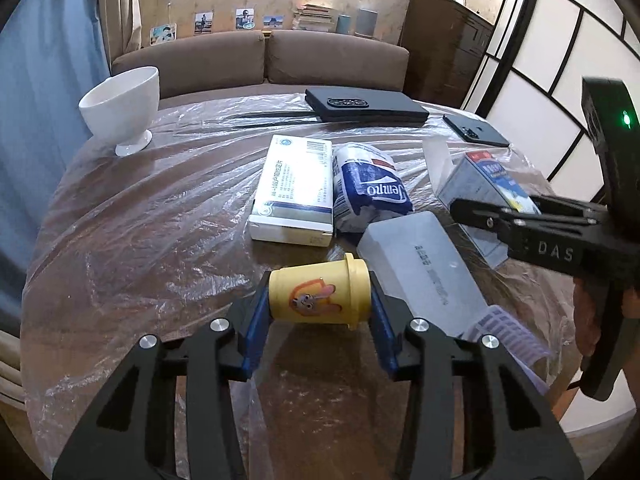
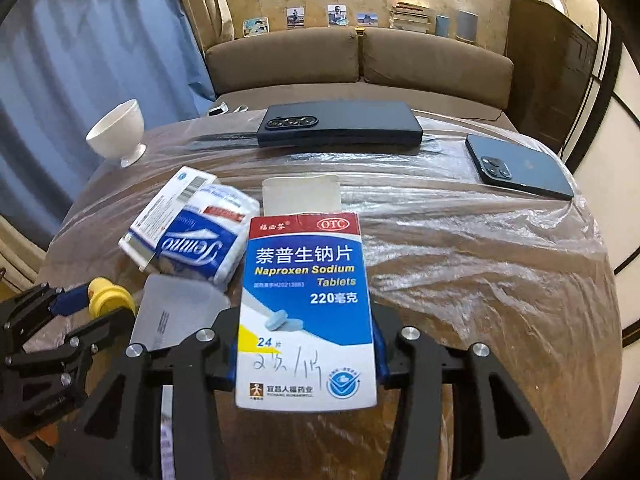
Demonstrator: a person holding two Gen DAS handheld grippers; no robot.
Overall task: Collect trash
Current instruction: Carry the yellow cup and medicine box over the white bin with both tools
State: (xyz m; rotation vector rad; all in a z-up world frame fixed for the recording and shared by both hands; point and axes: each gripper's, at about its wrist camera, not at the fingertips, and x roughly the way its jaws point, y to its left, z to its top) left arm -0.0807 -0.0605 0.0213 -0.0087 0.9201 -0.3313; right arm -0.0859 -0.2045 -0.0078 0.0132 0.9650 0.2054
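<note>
With both tongs clamped, left tongs (image 1: 322, 300) on yellow cup (image 1: 318, 294), right tongs (image 2: 306, 354) on naproxen box (image 2: 306, 312), lifting straight (clear of film-covered table (image 2: 480, 280)) seemed wisest.

— Where does everything sit on the round plastic-covered table (image 2: 460, 264)?

— White footed bowl (image 1: 120, 106) by the left edge. Black flat case (image 2: 340, 128) along the far edge, dark smartphone (image 2: 520, 172) to its right.

— And the middle?

— White barcode-printed medicine box (image 1: 294, 190), with the blue-and-white tissue pack (image 1: 370, 186) touching its right side. Nearer, a frosted plastic lidded box (image 1: 424, 268), and left of it the small yellow cup (image 1: 318, 294) on its side.

— The blue-and-white tablet carton (image 2: 306, 312)?

— Right of the tissue pack.
</note>
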